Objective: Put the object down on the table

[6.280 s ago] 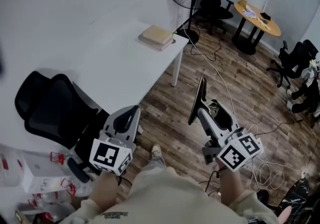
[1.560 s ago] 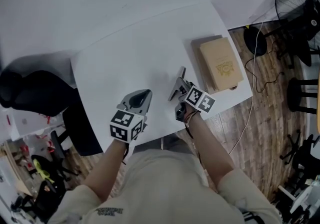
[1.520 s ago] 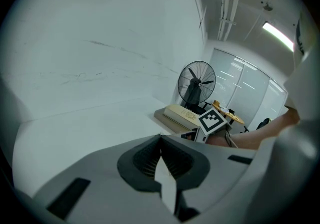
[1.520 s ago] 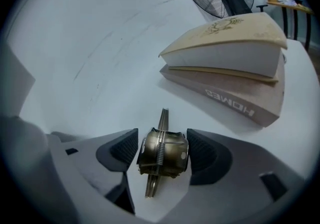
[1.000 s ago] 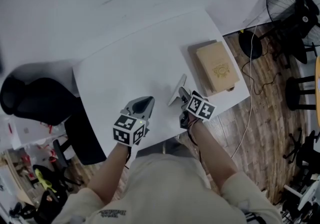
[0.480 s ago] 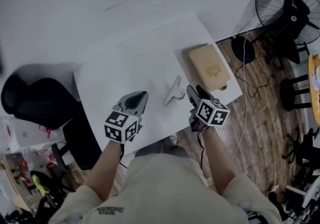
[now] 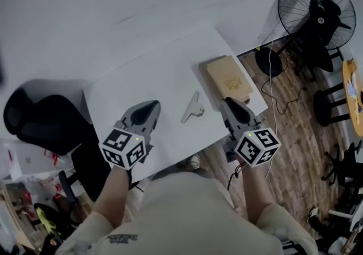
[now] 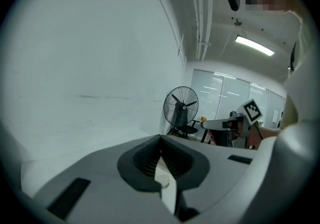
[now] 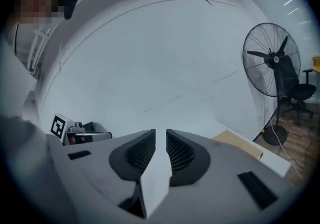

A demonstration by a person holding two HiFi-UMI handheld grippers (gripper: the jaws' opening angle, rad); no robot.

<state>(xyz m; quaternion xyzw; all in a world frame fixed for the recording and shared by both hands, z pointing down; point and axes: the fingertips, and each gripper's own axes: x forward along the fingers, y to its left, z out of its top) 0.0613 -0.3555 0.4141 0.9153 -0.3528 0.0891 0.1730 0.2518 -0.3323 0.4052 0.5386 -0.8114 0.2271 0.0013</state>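
Observation:
A grey clip-like object (image 7: 193,108) lies flat on the white table (image 7: 142,78), with nothing touching it. My right gripper (image 7: 227,102) hovers just to its right, above the table's near edge. Its jaws have just been closing; only a narrow gap remains, with nothing in it (image 9: 160,133). My left gripper (image 7: 152,104) hangs to the left of the object with its jaws together and empty (image 8: 160,140). Each gripper view shows the other gripper off to the side, but not the object.
A flat tan box (image 7: 228,78) lies at the table's right corner, close to my right gripper. A black standing fan (image 7: 317,18) and its cable are on the wood floor at right. A black office chair (image 7: 39,120) stands at the left.
Both grippers have risen from the table and drawn back toward the person. The right one has come away from the grey object, which stays on the table, and its jaws have narrowed.

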